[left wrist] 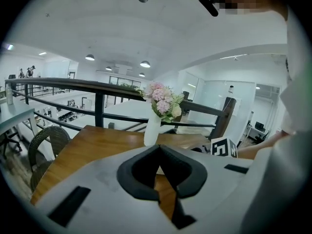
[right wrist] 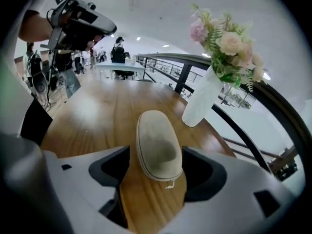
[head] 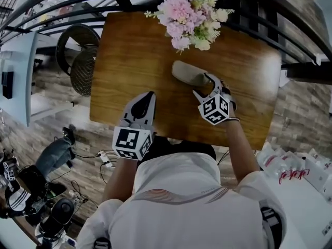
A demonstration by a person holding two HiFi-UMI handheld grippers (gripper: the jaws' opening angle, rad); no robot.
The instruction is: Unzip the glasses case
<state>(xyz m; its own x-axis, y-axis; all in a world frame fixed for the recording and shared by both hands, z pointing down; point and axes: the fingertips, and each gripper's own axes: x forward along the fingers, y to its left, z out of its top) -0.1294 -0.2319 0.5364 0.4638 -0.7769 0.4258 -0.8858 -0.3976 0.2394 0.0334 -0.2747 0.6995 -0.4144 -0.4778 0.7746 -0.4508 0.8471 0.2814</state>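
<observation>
- We are at the approach step: the zip looks closed all round, and nothing grips the glasses case (right wrist: 158,145) yet.
- The glasses case lies flat on the wooden table (head: 129,56), just in front of the white vase of flowers (right wrist: 202,104). One rounded end points toward us.
- Our right gripper (right wrist: 157,173) has its jaws spread wide, one on each side of that near end. In the right gripper view there is a gap between each dark pad and the case, so the pads touch nothing.
- In the head view the right gripper (head: 203,85) tilts down over the near end of the case (head: 189,74).
- Our left gripper (left wrist: 160,147) has its jaws together with nothing between them. In the head view the left gripper (head: 148,95) hangs over the near edge of the table, well apart from the case.
- A small zip pull (right wrist: 169,184) hangs from the seam at the near end of the case, just below the rim.
- Next, we judge that the right jaws should close on the body of the case to hold it steady.
- The left gripper would then have to come across, part its jaws and pinch the pull. The pull is tiny and floppy, so that pinch needs careful aim.
- If we close on the case too near the seam, we may trap the zip and block its run.
</observation>
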